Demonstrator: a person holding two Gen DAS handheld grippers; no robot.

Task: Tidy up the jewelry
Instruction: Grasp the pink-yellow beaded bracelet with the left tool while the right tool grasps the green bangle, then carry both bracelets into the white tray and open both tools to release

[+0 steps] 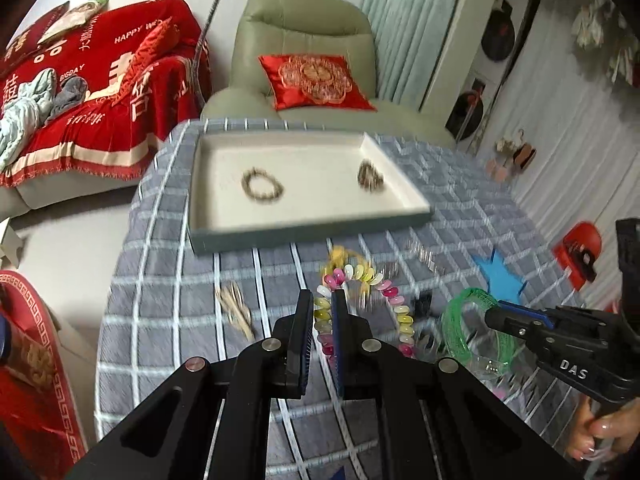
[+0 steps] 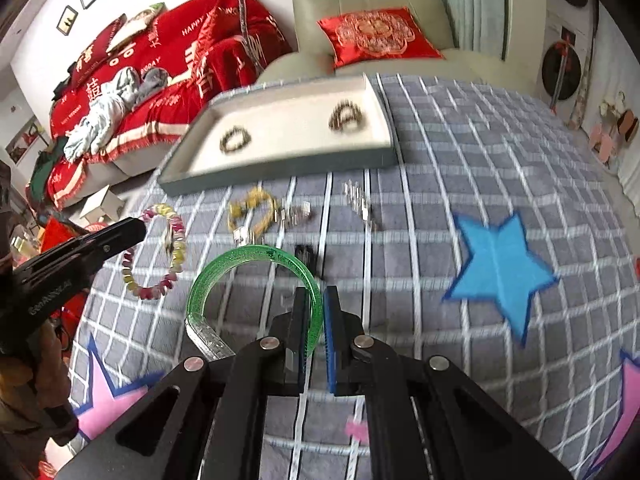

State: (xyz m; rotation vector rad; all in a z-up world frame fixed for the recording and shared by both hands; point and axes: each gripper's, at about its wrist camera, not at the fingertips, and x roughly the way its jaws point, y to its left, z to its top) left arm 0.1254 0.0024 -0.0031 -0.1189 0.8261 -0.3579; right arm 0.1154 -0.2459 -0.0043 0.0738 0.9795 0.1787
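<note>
My left gripper (image 1: 322, 295) is shut on a pink, yellow and white bead bracelet (image 1: 394, 300), whose loop hangs to the right of the fingers. My right gripper (image 2: 316, 291) is shut on the rim of a green translucent bangle (image 2: 224, 268), lifted above the cloth. Each gripper shows in the other's view: the right gripper (image 1: 491, 314) with the green bangle (image 1: 456, 320), the left gripper (image 2: 139, 227) with the bead bracelet (image 2: 176, 248). Beyond them stands a shallow white tray (image 1: 304, 228) (image 2: 280, 172) holding two dark bead bracelets (image 1: 262, 186) (image 1: 370, 176).
On the grey checked tablecloth lie a yellow bracelet (image 2: 252, 208), clear crystal pieces (image 2: 360, 200), a small black item (image 2: 306, 256) and a beige piece (image 1: 236, 308). A blue star (image 2: 500, 272) marks the cloth at right. A green armchair (image 1: 304, 32) and red-covered sofa (image 1: 100, 80) stand behind.
</note>
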